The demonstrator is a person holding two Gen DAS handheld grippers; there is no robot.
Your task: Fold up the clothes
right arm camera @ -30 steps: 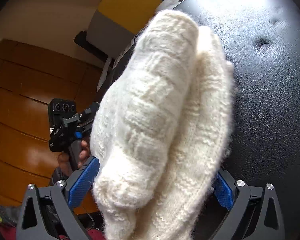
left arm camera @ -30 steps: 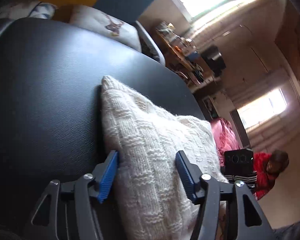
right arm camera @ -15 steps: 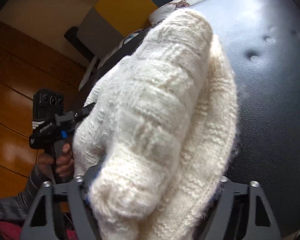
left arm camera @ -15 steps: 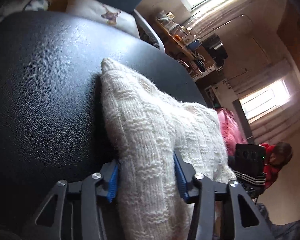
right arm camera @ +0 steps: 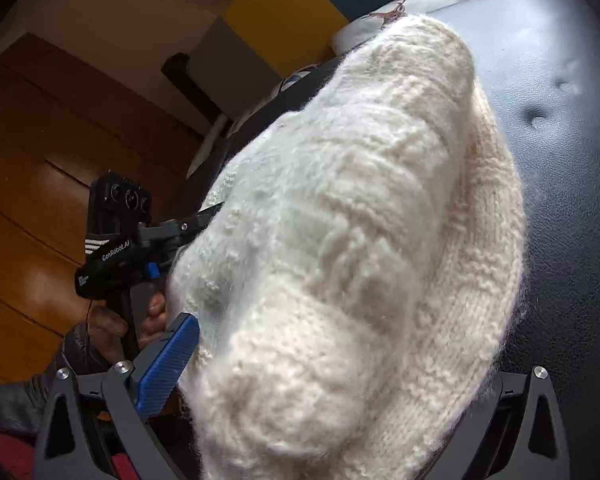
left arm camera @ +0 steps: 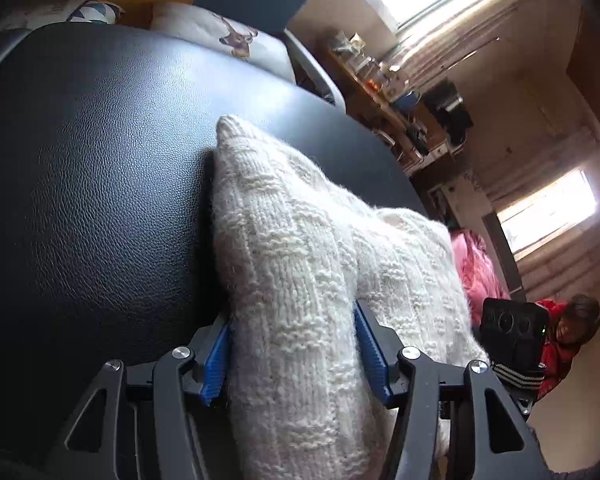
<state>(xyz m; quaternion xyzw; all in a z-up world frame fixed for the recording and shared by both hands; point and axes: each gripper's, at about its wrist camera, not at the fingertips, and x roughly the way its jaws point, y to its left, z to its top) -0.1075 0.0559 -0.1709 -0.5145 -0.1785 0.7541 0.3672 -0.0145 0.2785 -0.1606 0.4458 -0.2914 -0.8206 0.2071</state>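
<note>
A thick cream knit sweater (left arm camera: 300,280), folded into a bulky bundle, lies on a black leather seat (left arm camera: 80,180). My left gripper (left arm camera: 294,356) is shut on a raised fold at its near edge, both blue pads pressing the knit. In the right wrist view the sweater (right arm camera: 340,240) fills the middle and bulges over my right gripper (right arm camera: 340,360). That gripper stands wide open around it. Its left blue pad (right arm camera: 168,364) rests against the wool, and the right finger is hidden behind the knit. The left gripper body (right arm camera: 120,220) and the hand (right arm camera: 108,328) holding it show beyond the bundle.
A white cushion with a deer print (left arm camera: 228,36) lies past the seat's far edge. A cluttered shelf (left arm camera: 380,80) stands by the window. Pink cloth (left arm camera: 480,268) and a person in red (left arm camera: 560,332) are low at the right. The leather seat (right arm camera: 572,160) has button dimples.
Both grippers squeezed in on the sweater half a second ago. The right fingers have since spread wide again; the left fingers have eased slightly but still press the fold.
</note>
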